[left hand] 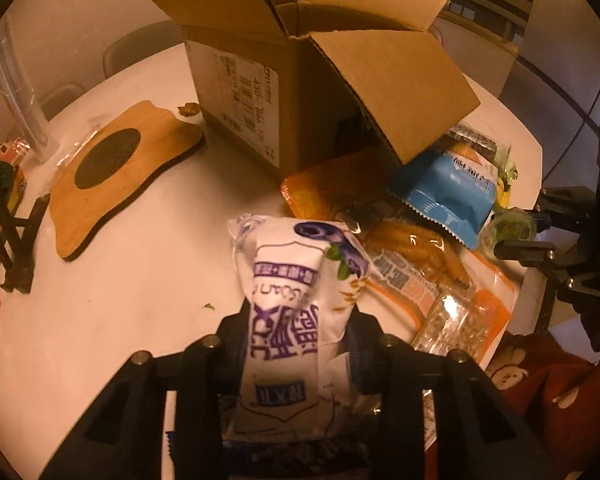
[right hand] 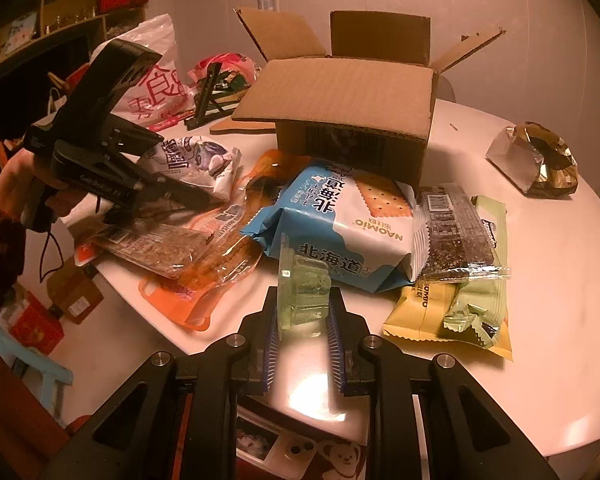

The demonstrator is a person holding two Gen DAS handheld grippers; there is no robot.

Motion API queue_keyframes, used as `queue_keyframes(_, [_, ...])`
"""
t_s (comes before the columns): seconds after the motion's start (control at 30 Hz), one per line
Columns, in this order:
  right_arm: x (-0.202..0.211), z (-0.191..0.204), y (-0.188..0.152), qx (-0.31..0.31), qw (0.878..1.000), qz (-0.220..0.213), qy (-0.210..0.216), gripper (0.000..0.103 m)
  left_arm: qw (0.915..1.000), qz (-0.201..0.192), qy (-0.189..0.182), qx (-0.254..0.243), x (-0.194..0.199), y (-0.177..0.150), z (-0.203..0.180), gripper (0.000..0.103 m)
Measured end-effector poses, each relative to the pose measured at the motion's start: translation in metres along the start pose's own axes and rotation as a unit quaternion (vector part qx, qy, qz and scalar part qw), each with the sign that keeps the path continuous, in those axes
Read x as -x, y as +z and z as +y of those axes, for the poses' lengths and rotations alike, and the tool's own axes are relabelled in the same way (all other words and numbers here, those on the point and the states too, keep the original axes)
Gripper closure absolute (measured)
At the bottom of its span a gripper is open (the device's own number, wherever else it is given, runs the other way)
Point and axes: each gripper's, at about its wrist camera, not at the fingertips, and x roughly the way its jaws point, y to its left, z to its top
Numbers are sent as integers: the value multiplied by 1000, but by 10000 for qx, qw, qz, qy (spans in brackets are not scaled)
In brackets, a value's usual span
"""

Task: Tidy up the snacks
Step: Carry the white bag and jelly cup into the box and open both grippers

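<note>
My left gripper (left hand: 296, 320) is shut on a white and purple blueberry snack bag (left hand: 292, 300), held above the table in front of the open cardboard box (left hand: 300, 92). The bag (right hand: 198, 158) and left gripper (right hand: 204, 196) also show in the right wrist view. My right gripper (right hand: 304, 312) is shut on a small clear green jelly cup (right hand: 302, 292), near the table's front edge. A pile of snacks lies before the box (right hand: 352, 132): a blue cracker bag (right hand: 340, 236), an orange bag (right hand: 220, 264), a seaweed pack (right hand: 456, 236), a yellow bag (right hand: 428, 316).
A wooden coaster board (left hand: 116, 176) lies left of the box. A black stand (left hand: 8, 224) and red packets sit at the left edge. A crumpled gold foil wrapper (right hand: 540, 160) lies at the right. Plastic bags (right hand: 152, 76) stand behind.
</note>
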Motion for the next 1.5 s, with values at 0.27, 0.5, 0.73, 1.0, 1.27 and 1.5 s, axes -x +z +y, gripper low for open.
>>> queue_keyframes(0.27, [20,1,-1,12,9998,-175,82,86,9992,-281,260,88,33,2,-2,70])
queue_keyframes(0.5, [47,1,6,21,9988,-405,286,86,9962,-574,624,219,82,0,-3,70])
queue_keyframes(0.73, [70,-1,34,207,9962,-723,437,86,9908,-889,970,310,130,4,-5,70])
queue_keyframes(1.0, [95,-6,85,440,9888,-1318,544,86,9836,-1416,1117,70,180,39,-21,71])
queue_keyframes(1.27, [112,-20,145,599,9834,-1646,483,86,9805,-1735,837,-382,188,105,-39,70])
queue_keyframes(1.5, [101,-48,194,560,9846,-1619,337,86,9856,-1463,486,-695,144,167,-40,70])
